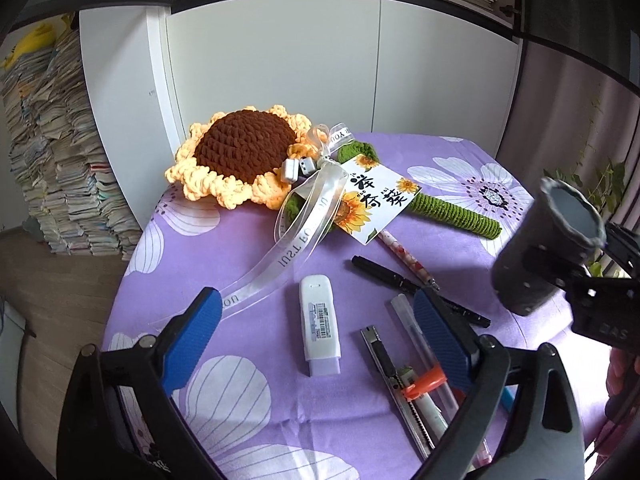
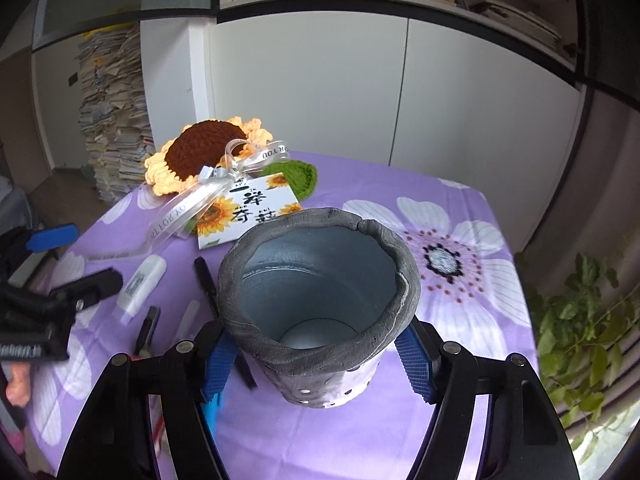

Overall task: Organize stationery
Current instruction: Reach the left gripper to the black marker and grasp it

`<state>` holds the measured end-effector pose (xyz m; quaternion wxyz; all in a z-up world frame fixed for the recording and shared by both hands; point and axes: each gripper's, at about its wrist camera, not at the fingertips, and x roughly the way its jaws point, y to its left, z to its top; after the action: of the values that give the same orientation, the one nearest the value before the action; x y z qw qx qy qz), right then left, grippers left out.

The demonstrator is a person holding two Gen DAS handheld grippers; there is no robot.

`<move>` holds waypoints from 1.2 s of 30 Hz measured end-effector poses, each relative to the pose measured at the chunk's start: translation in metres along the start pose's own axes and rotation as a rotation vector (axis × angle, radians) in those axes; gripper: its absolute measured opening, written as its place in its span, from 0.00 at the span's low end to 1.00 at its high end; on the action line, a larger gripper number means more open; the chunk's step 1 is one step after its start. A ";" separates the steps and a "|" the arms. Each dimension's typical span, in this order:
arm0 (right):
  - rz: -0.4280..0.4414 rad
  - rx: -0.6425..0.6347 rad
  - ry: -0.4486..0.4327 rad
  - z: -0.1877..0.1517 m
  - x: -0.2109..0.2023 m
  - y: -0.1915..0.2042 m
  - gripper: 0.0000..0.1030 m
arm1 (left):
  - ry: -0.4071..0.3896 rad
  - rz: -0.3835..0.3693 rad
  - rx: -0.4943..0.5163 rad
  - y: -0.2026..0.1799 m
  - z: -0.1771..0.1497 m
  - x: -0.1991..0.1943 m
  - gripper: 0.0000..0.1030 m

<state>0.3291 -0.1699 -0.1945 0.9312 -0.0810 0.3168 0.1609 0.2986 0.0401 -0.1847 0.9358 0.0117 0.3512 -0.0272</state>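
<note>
A grey pen holder (image 2: 320, 280), hollow and empty, tilts between the blue pads of my right gripper (image 2: 318, 364), which is shut on its lower wall above the purple cloth. The left wrist view shows the holder (image 1: 548, 248) at the right, raised. My left gripper (image 1: 316, 294) stands open over a white USB stick (image 1: 320, 324) without touching it. Beside its right finger lie a black pen (image 1: 384, 274), a clear pen (image 1: 416, 336), a utility knife (image 1: 392, 376), an orange-capped marker (image 1: 426, 384) and a patterned pen (image 1: 408, 258).
A crochet sunflower (image 1: 240, 152) with ribbon and a printed card (image 1: 372, 200) lies across the back of the cloth-covered table (image 1: 260, 420). White cabinets stand behind. Stacked papers (image 1: 60, 160) rise at the left, and a plant (image 2: 580, 320) grows at the right.
</note>
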 end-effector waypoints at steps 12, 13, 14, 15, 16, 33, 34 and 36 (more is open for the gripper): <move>-0.013 0.072 0.056 -0.036 -0.022 -0.036 0.70 | 0.018 -0.067 0.173 -0.072 -0.008 -0.015 0.88; -0.010 0.072 0.053 -0.036 -0.022 -0.036 0.70 | 0.021 -0.075 0.190 -0.079 -0.009 -0.015 0.88; -0.008 0.072 0.051 -0.035 -0.021 -0.036 0.70 | 0.027 -0.078 0.195 -0.083 -0.009 -0.015 0.88; -0.003 0.071 0.048 -0.035 -0.020 -0.037 0.70 | 0.036 -0.079 0.192 -0.086 -0.007 -0.012 0.88; 0.003 0.072 0.045 -0.034 -0.019 -0.037 0.70 | 0.050 -0.075 0.180 -0.088 -0.005 -0.009 0.88; 0.042 0.071 -0.006 -0.038 -0.016 -0.037 0.70 | 0.375 0.079 -0.243 -0.050 0.031 0.099 0.38; 0.043 0.071 -0.007 -0.038 -0.016 -0.038 0.70 | 0.372 0.089 -0.251 -0.049 0.033 0.100 0.37; 0.046 0.073 -0.009 -0.038 -0.016 -0.038 0.71 | 0.366 0.100 -0.267 -0.048 0.037 0.101 0.37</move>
<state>0.3091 -0.2188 -0.2130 0.9310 -0.0388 0.3201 0.1710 0.3959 -0.0134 -0.2237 0.8500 -0.0900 0.5146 0.0683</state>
